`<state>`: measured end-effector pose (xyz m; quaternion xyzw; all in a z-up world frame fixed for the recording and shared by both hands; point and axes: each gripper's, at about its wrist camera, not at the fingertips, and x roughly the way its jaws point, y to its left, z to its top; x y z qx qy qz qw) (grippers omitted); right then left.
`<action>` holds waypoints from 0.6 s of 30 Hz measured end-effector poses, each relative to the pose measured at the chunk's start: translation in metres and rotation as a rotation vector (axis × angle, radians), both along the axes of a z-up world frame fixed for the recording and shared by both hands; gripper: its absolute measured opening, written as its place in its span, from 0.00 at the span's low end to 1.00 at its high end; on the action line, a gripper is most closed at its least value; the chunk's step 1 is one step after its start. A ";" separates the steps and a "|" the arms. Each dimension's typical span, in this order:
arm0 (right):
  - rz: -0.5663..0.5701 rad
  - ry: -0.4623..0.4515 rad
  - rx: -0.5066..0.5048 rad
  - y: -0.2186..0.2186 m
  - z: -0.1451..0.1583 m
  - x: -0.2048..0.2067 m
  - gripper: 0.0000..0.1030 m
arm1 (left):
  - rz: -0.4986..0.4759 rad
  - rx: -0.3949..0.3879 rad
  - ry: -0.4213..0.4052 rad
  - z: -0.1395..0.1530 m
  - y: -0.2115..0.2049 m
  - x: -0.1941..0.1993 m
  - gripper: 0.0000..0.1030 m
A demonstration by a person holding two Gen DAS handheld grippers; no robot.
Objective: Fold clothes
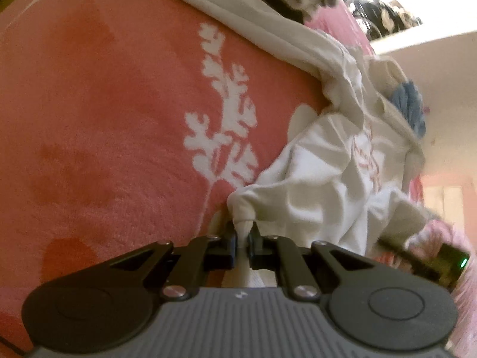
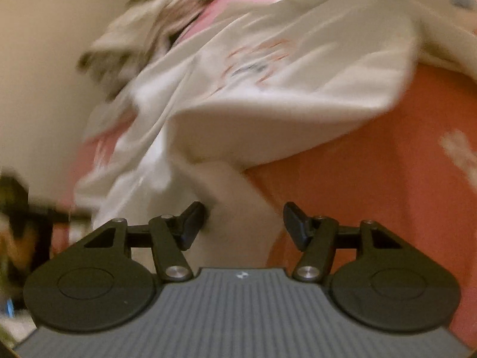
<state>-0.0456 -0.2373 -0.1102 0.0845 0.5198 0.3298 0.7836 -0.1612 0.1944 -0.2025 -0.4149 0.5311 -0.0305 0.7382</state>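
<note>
Both cameras sit low and close behind their claws, looking forward along the fingers. Both views share the white shirt (image 1: 322,173) (image 2: 268,89) on the coral blanket (image 1: 104,104) (image 2: 372,179).

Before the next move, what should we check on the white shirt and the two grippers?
1. Left gripper shut on a shirt corner: ok.
2. Right gripper gripping cloth: not ok, it is open with cloth between its fingers.
3. Shirt lying flat: not ok, bunched.
4. Pink blanket bare beside the shirt: ok.
5. Right view sharp: not ok, blurred.
</note>
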 end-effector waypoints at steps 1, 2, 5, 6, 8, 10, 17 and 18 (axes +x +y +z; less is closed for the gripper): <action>0.038 0.001 0.006 0.005 0.003 -0.002 0.57 | 0.028 -0.019 -0.002 -0.001 0.002 -0.001 0.08; 0.077 0.002 0.013 0.011 0.006 -0.005 0.56 | 0.053 -0.037 -0.006 -0.003 0.004 -0.001 0.08; 0.191 0.004 0.032 0.026 0.016 -0.012 0.24 | 0.099 -0.066 -0.005 -0.006 0.008 0.003 0.08; 0.230 0.005 0.039 0.032 0.019 -0.014 0.07 | 0.104 -0.071 -0.003 -0.008 0.009 0.004 0.08; 0.306 0.007 0.052 0.042 0.025 -0.019 0.07 | 0.105 -0.072 -0.005 -0.008 0.010 0.005 0.08; 0.372 0.003 0.089 0.053 0.037 -0.020 0.07 | 0.110 -0.073 -0.004 -0.007 0.011 0.003 0.08; 0.073 -0.039 0.334 0.105 0.094 0.081 0.58 | 0.123 -0.056 0.018 -0.004 0.005 0.003 0.08; 0.011 -0.029 0.324 0.109 0.092 0.093 0.66 | 0.125 -0.053 0.020 -0.004 0.004 0.004 0.08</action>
